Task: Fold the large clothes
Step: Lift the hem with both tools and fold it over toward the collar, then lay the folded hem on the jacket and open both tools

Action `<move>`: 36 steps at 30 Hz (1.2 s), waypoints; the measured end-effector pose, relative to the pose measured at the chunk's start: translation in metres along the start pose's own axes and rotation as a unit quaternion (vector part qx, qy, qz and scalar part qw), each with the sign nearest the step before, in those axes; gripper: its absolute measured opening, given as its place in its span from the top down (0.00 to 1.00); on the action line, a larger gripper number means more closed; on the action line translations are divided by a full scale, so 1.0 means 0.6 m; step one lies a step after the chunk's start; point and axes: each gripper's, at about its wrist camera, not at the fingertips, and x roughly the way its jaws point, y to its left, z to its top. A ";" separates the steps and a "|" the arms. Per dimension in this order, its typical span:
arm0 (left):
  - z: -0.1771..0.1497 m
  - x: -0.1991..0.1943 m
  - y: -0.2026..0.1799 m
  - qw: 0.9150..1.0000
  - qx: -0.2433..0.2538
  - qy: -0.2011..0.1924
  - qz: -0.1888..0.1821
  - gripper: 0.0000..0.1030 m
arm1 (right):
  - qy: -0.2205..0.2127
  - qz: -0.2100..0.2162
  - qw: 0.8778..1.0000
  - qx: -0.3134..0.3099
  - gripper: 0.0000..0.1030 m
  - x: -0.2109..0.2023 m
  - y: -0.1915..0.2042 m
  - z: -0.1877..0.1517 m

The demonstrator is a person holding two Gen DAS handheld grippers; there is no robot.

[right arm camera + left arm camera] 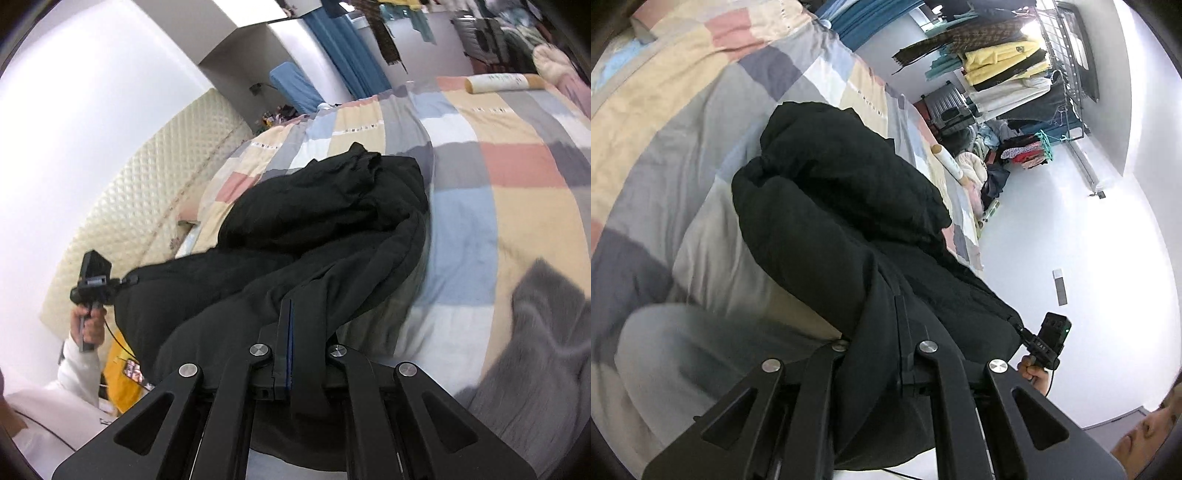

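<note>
both my left hand-held gripper [886, 314] and right hand-held gripper [286, 317] pinch the bulky black padded garment [325, 206], so i'd lift evenly, keeping the edge ahead taut.

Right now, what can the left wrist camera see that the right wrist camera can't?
Only the left wrist view shows the clothes rack piled with yellow and white garments, and the white floor beside the bed.

Only the right wrist view shows the quilted cream headboard, a blue curtain and a fuzzy grey garment on the bed.

Both show the black garment, pinched by both grippers and lifted at one edge, the patchwork bedspread, and a cream roll at the bed's far edge. Each also catches the other gripper: the right gripper and the left gripper.
</note>
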 end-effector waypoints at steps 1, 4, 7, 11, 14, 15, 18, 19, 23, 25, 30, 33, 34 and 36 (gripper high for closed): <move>0.005 0.000 -0.005 1.000 0.003 0.001 0.002 0.94 | -0.004 0.000 1.000 0.005 0.98 0.000 0.004 0.005; 0.033 0.006 -0.018 0.999 0.025 0.003 0.021 0.93 | -0.020 0.002 1.000 0.016 0.98 0.004 -0.008 0.031; 0.076 0.012 -0.027 0.999 0.033 0.004 0.028 0.93 | -0.037 0.010 0.999 0.024 0.98 0.014 -0.012 0.069; 0.142 0.020 -0.035 0.998 0.029 -0.003 0.054 0.91 | -0.058 0.018 0.998 0.035 0.98 0.031 -0.025 0.133; 0.191 0.028 -0.042 0.997 0.026 -0.010 0.075 0.89 | -0.075 0.021 0.996 0.051 0.98 0.052 -0.044 0.188; 0.207 0.031 -0.041 0.996 0.023 -0.015 0.080 0.89 | -0.078 0.021 0.995 0.055 0.98 0.059 -0.048 0.201; 0.263 0.057 -0.042 0.995 0.022 -0.021 0.098 0.87 | -0.081 0.016 0.993 0.084 0.98 0.095 -0.075 0.256; 0.276 0.067 -0.042 0.993 0.028 -0.020 0.110 0.87 | -0.080 0.007 0.991 0.102 0.98 0.113 -0.086 0.280; 0.334 0.113 -0.045 0.987 0.035 -0.031 0.155 0.86 | -0.075 -0.023 0.990 0.116 0.98 0.169 -0.109 0.340; 0.362 0.137 -0.045 0.983 0.039 -0.040 0.176 0.84 | -0.075 -0.037 0.989 0.123 0.98 0.194 -0.123 0.366; 0.428 0.208 -0.036 0.973 0.037 -0.053 0.223 0.84 | -0.063 -0.079 0.984 0.147 0.98 0.282 -0.177 0.426; 0.460 0.255 -0.027 0.967 0.041 -0.056 0.246 0.84 | -0.057 -0.095 0.981 0.159 0.98 0.329 -0.210 0.441; 0.470 0.270 -0.021 0.965 0.043 -0.055 0.251 0.84 | -0.053 -0.100 0.981 0.160 0.98 0.344 -0.221 0.445; 0.492 0.303 -0.006 0.964 0.045 -0.049 0.259 0.83 | -0.044 -0.107 0.979 0.170 0.98 0.375 -0.247 0.453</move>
